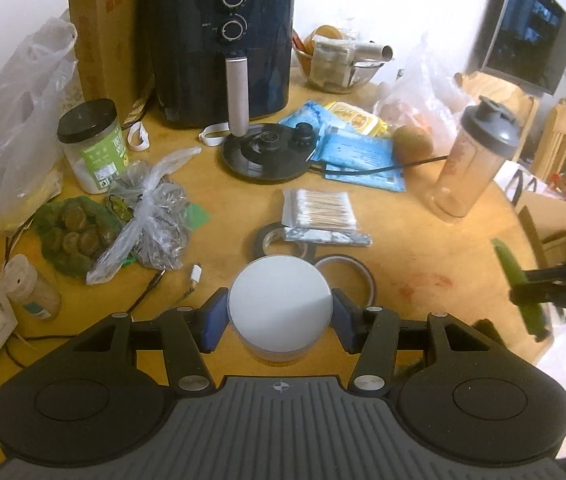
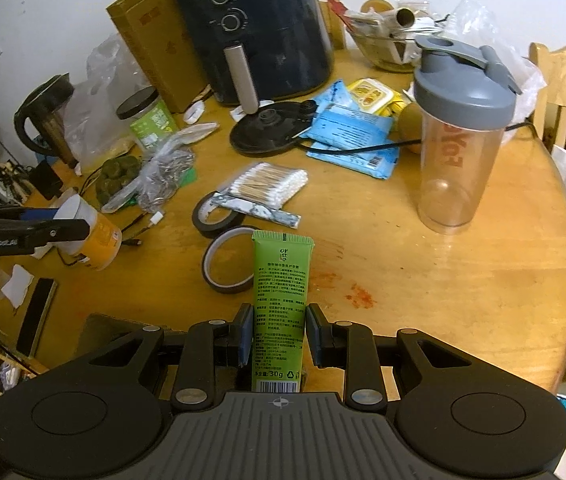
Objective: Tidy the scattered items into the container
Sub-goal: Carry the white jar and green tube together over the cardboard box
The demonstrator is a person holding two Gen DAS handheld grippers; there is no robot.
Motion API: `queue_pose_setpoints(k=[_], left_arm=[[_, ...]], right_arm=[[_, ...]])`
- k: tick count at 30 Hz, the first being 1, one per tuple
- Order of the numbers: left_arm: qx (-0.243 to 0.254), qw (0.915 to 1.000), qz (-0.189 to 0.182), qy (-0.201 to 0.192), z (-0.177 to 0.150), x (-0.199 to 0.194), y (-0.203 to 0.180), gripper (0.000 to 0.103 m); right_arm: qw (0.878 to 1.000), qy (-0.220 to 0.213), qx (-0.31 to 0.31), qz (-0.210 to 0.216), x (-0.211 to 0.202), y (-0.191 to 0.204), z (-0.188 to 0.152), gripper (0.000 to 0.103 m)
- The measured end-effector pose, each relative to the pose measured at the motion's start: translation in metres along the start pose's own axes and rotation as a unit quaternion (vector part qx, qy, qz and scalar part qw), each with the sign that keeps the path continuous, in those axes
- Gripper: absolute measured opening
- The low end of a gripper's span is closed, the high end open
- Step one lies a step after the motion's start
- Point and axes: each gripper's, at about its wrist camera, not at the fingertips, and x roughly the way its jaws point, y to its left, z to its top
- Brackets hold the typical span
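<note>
Scattered items crowd the round wooden table (image 2: 423,280), and each gripper has one in its grasp right now. On the left side, the left gripper (image 1: 280,320) has its blue pads pressed against both flanks of a small jar with a white lid (image 1: 280,300), the jaws spread fairly wide to take its round body; the right wrist view shows the same jar's yellow-orange body (image 2: 99,240) lifted clear above the table's left edge, tilted on its side. Over on the right, the right gripper (image 2: 278,334) pinches a green tube (image 2: 280,300) between much narrower jaws, the left pad flat on the tube, the right pad at its edge though a thin gap may show there; the tube points forward with its barcode end toward the camera. Just ahead of the tube lies a brown tape ring (image 2: 229,260), touching a black tape roll (image 2: 217,216) beyond it. A bag of cotton swabs (image 2: 267,182) rests partly on that black roll. Farther right stands a clear shaker bottle with a grey lid (image 2: 461,132), upright and well apart from the tube. At the back sit a dark air fryer (image 2: 259,28) and a black kettle base (image 2: 269,128).
</note>
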Motion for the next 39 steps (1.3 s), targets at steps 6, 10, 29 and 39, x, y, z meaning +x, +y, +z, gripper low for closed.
queue_pose_setpoints(k=[6,10,29,39], left_arm=[[-0.004,0.9999,-0.016,-0.001,-0.009,-0.018,-0.011,0.052],[-0.007,0.9996,-0.028,0.001,-0.014,-0.024,-0.022,0.052],[0.023,0.9957,-0.075,0.051,-0.057,0.016,-0.075,0.052],[0.082,0.9934,-0.046,0.066,-0.073,0.045,-0.090,0.052]], right_arm=[[1.000,0.001,-0.012,0.015,0.000,0.004,0.000,0.031],[1.000,0.005,-0.019,0.024,0.001,0.008,-0.002,0.031],[0.999,0.018,-0.028,0.030,-0.009,0.007,-0.017,0.031],[0.999,0.020,-0.020,0.022,-0.013,0.002,-0.024,0.031]])
